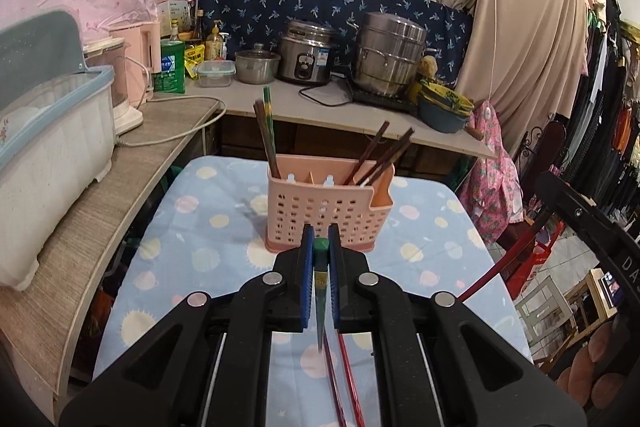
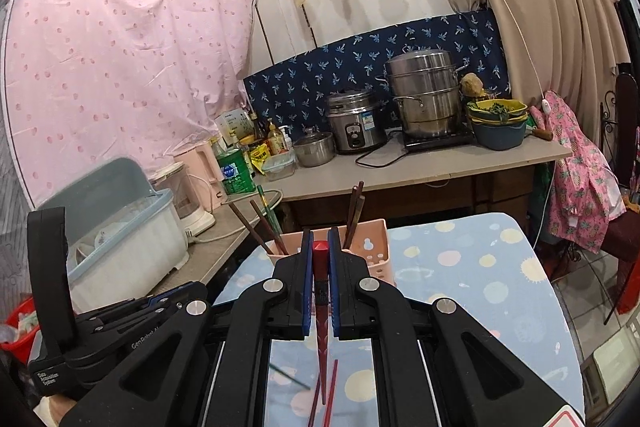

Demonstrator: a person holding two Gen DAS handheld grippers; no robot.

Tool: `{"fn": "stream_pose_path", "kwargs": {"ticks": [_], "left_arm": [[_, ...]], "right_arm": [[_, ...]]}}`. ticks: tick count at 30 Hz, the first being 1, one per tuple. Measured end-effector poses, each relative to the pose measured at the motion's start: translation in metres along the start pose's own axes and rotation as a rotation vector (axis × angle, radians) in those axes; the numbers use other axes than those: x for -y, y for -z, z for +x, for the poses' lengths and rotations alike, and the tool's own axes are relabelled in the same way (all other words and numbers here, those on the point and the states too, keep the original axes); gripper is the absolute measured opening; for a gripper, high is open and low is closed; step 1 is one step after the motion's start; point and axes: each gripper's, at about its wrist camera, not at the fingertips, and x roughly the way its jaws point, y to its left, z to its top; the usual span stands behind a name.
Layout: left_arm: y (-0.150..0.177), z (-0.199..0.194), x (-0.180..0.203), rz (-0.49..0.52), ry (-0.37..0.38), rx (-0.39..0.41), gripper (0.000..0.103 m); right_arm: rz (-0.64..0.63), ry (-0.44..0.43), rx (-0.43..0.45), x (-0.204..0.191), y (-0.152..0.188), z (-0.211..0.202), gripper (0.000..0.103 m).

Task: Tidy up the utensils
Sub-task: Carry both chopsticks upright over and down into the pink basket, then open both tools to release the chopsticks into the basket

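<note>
Both grippers are loaded and facing the pink basket (image 1: 324,205), which stands upright on the dotted tablecloth (image 1: 192,227).

The left gripper (image 1: 320,247) has its jaws nearly closed on a green chopstick (image 1: 321,283). The stick runs lengthwise between the blue pads, butt end forward toward the basket, thin tip trailing back toward the camera. The basket lies dead ahead of these jaws and just beyond them, with its perforated front wall facing the gripper.

The right gripper (image 2: 320,251) is likewise clamped tight on a red chopstick (image 2: 321,303), held the same way, butt end out front. In its view the basket rim (image 2: 372,239) sits right behind the fingertips, so I judge the right hand is the nearer one, though both are close.

The basket has divided compartments. In the left wrist view, the left compartment holds a few upright sticks (image 1: 267,135), one of them green, and the right compartment holds several dark brown ones (image 1: 384,155) leaning rightward. The middle looks empty, though I can't see its floor.

More red sticks (image 1: 344,379) lie on the cloth under the grippers.

To drop in, each stick must swing from lying forward to pointing down over an opening.
</note>
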Motion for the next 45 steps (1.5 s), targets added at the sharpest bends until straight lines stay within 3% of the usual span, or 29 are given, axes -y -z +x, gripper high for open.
{"fn": "stream_pose_path", "kwargs": {"ticks": [16,21,28,35,43,45], "left_arm": [[-0.133,0.002,0.003,-0.007,-0.042,0.229,0.007],[-0.158,0.020,0.000,-0.007,-0.056,0.270,0.007],[-0.156,0.062,-0.011,-0.012,-0.065,0.253,0.007],[-0.137,0.096,-0.019,-0.021,-0.065,0.191,0.007],[-0.116,0.114,-0.029,-0.045,-0.060,0.130,0.007],[-0.112,0.114,-0.029,-0.040,-0.073,0.128,0.012]], "right_arm": [[0.018,-0.017,0.138,-0.013,-0.099,0.059,0.007],[0.035,-0.005,0.162,-0.009,-0.122,0.089,0.007],[0.032,0.022,0.133,0.001,-0.119,0.134,0.007],[0.032,0.031,0.056,0.008,-0.090,0.168,0.007],[0.012,0.036,-0.012,0.007,-0.061,0.186,0.007],[0.013,0.041,-0.010,0.007,-0.059,0.183,0.009]]}}
